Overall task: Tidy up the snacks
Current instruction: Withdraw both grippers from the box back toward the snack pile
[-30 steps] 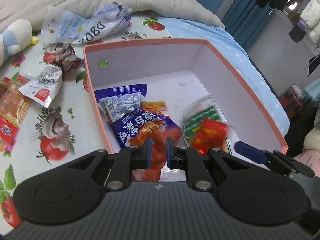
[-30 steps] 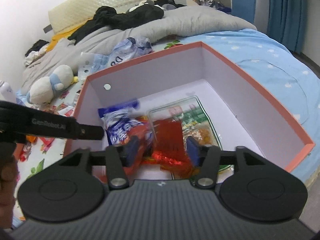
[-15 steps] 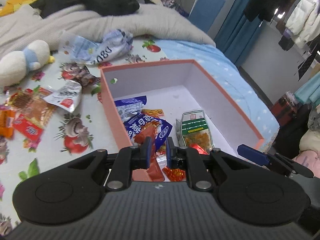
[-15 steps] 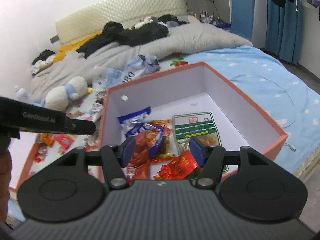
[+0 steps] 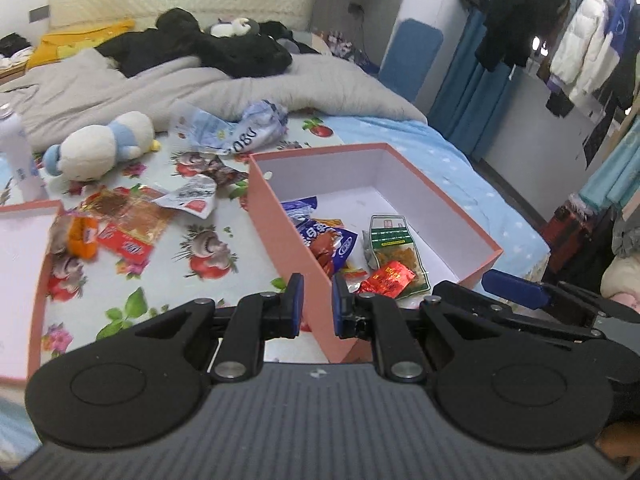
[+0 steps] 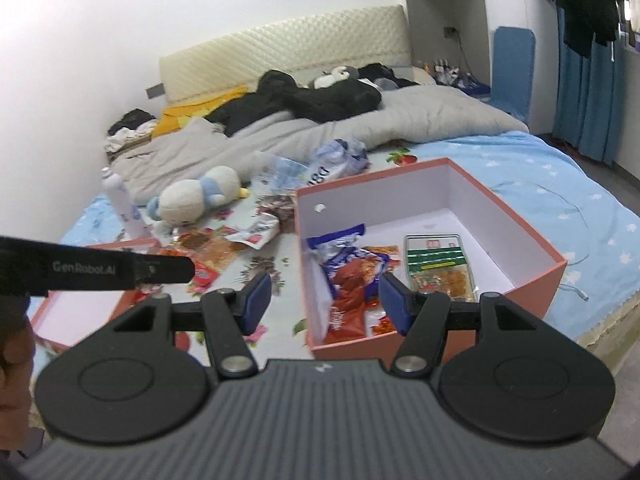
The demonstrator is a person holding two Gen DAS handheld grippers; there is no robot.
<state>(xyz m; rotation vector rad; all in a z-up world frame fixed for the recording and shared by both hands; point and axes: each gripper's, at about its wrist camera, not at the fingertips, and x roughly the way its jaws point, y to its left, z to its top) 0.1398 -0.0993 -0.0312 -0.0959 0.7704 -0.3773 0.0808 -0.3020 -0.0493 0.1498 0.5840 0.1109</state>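
Snacks lie in two groups on the bed: some inside the pink box (image 5: 280, 216), the rest loose on the flowered sheet (image 5: 168, 276) to its left. Nearest, the left gripper (image 5: 314, 304) hangs over the box's near corner, its blue pads a narrow gap apart with nothing between them. The right gripper (image 6: 324, 300) is spread wide and empty above the box's near edge. Inside the box, at the near wall, sits a small red packet (image 5: 386, 278), touching a clear bag with a green label (image 6: 438, 264). Left of these, against the left wall, a blue and red packet (image 6: 352, 276) overlaps other wrappers. The far half of the box floor is bare white. Left of the box, an orange packet (image 5: 82, 236) and a flat red packet (image 5: 128, 228) rest beside the box lid (image 5: 24, 240) at the sheet's left edge. A white pouch (image 5: 192, 200) lies just beyond them. Farther back, a stuffed toy (image 5: 104, 146) and a crumpled blue and white bag (image 5: 240, 128) sit along the edge of the grey quilt (image 5: 280, 88). A white bottle (image 6: 122, 204) stands near the toy.
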